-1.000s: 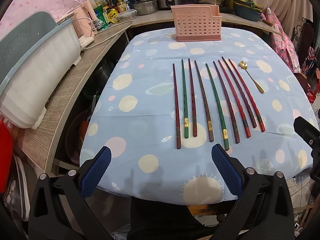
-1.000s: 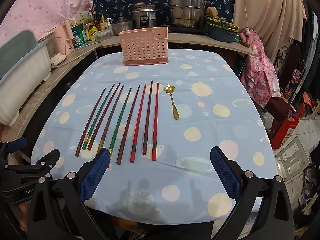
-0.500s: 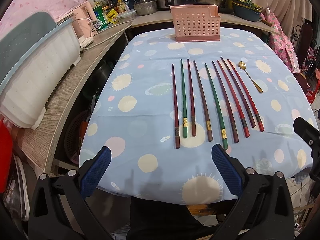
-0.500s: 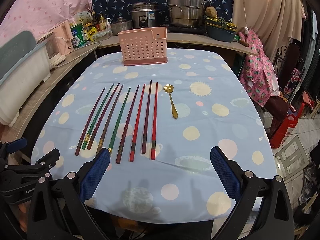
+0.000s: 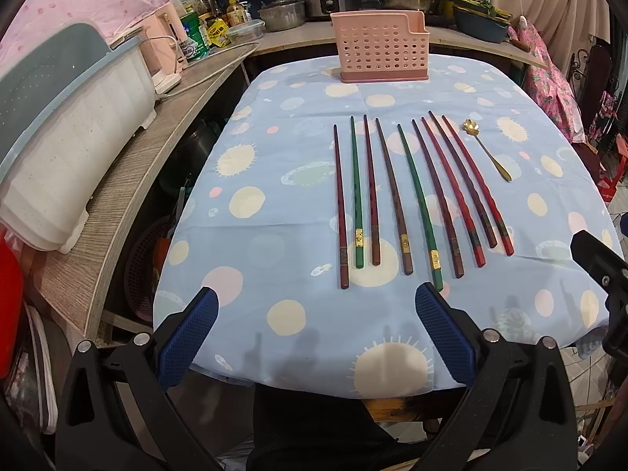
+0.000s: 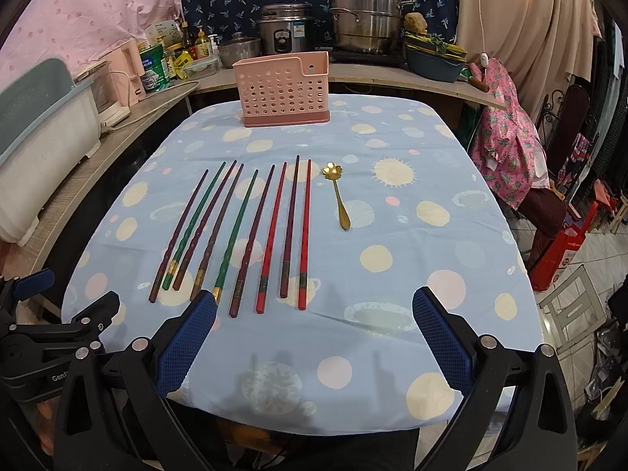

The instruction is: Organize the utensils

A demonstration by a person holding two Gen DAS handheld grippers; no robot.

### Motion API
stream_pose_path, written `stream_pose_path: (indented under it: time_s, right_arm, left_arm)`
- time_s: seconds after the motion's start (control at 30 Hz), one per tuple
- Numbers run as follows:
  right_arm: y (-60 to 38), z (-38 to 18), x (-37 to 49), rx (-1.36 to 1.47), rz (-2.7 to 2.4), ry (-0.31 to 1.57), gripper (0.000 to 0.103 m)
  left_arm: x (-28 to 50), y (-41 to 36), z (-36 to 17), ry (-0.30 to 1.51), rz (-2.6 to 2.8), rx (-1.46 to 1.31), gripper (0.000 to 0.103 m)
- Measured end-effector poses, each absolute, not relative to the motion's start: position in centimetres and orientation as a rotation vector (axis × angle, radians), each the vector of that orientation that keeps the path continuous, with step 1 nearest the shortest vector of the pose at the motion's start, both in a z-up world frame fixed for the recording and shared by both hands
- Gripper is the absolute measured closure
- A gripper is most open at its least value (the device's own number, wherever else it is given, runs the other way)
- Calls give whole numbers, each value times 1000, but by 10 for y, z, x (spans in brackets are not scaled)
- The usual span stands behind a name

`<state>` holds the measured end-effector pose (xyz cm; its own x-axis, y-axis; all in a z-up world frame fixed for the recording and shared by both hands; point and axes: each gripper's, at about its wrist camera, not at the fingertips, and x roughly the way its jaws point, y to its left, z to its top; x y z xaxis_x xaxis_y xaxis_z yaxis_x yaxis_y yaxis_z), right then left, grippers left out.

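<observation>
Several red, green and brown chopsticks point(image 5: 408, 196) lie side by side on the blue spotted tablecloth point(image 5: 274, 235); they also show in the right wrist view point(image 6: 251, 231). A small gold spoon point(image 5: 486, 151) lies to their right, seen too in the right wrist view point(image 6: 339, 196). A pink perforated utensil holder point(image 5: 380, 52) stands upright at the far end point(image 6: 284, 92). My left gripper point(image 5: 314, 306) is open and empty at the near table edge. My right gripper point(image 6: 312, 306) is open and empty, just short of the chopstick ends.
A wooden counter point(image 5: 129, 180) runs along the left with a white and grey bin point(image 5: 62, 117). Pots and a rice cooker point(image 6: 288, 33) stand on the back shelf. A pink cloth point(image 6: 506, 137) hangs over a chair at right.
Both grippers have crept slightly forward toward the table; the chopsticks, spoon and holder have not moved.
</observation>
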<state>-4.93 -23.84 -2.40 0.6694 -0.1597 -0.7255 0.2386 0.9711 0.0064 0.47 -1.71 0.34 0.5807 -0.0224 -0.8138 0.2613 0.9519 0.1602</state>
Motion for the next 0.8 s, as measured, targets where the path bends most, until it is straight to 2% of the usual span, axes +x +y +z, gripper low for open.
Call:
stream_pose_path:
  time_s: [0.8]
  right_arm:
    - [-230, -25, -51, 96, -219, 809, 7]
  left_arm:
    - [2, -19, 4, 938, -172, 277, 7]
